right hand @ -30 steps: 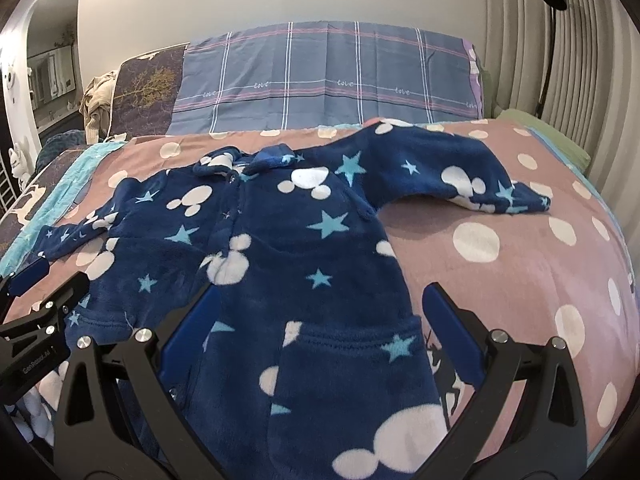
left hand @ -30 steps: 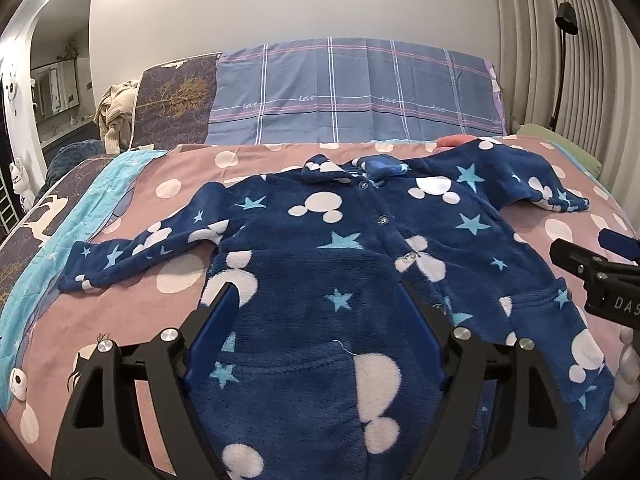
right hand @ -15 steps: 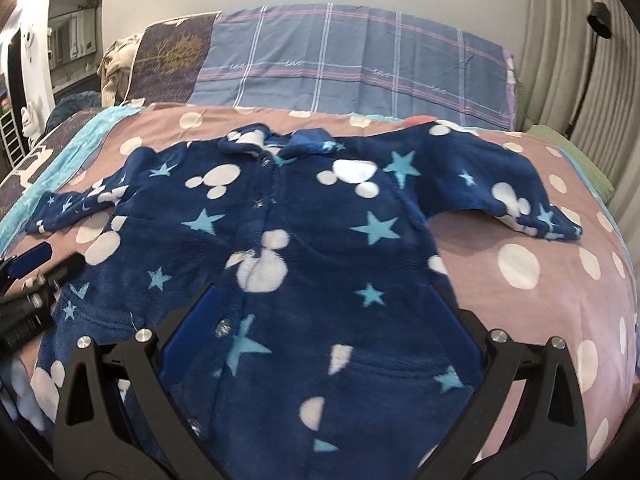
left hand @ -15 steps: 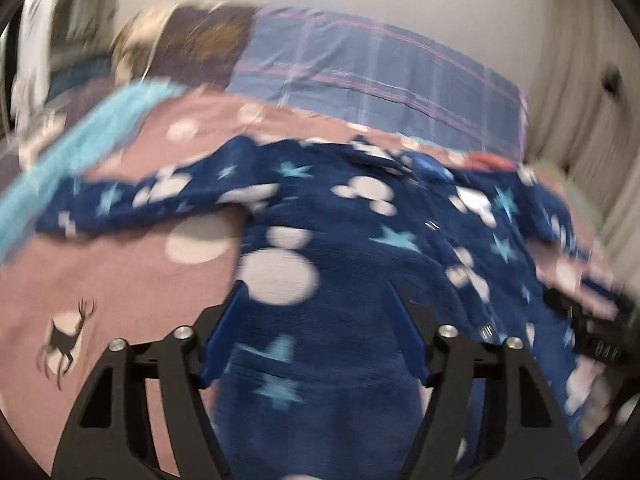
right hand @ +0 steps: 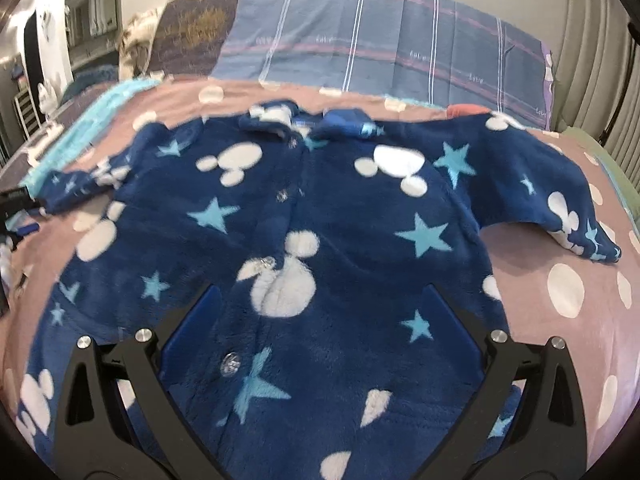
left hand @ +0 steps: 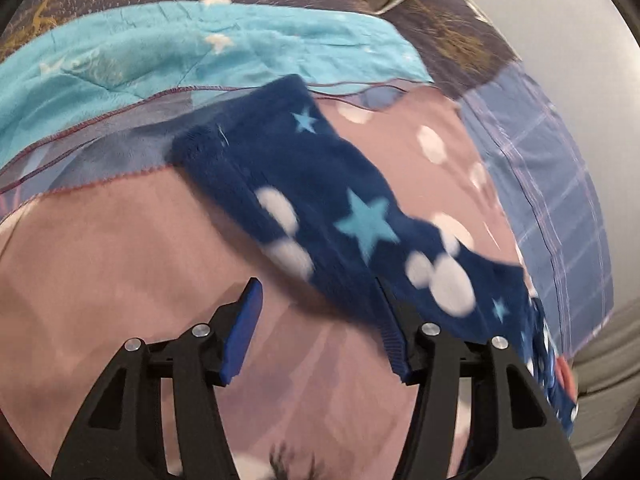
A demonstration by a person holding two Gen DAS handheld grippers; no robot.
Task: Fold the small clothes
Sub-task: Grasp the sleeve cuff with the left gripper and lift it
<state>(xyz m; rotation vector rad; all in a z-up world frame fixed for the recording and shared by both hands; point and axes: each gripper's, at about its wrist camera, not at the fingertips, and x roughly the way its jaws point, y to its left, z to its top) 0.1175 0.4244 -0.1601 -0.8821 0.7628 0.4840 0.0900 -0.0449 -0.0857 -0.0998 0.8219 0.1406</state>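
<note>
A dark blue fleece child's garment (right hand: 320,240) with light blue stars and white blobs lies spread front-up on the bed, both sleeves out. My right gripper (right hand: 320,312) is open and empty, low over the garment's middle. My left gripper (left hand: 318,304) is open and empty, just short of the garment's left sleeve (left hand: 320,208). Its right finger (left hand: 394,340) is at the sleeve's near edge. The left gripper's tip shows at the left edge of the right wrist view (right hand: 16,200), beside the sleeve cuff.
The bed has a pink spotted blanket (right hand: 568,292) and a turquoise blanket (left hand: 160,52) along its left side. Plaid and dark pillows (right hand: 400,40) stand at the headboard. A curtain hangs at the right (right hand: 592,60).
My left gripper has swung left from the garment's body to its left sleeve. My right gripper has moved left and forward over the garment's middle. The garment has not moved.
</note>
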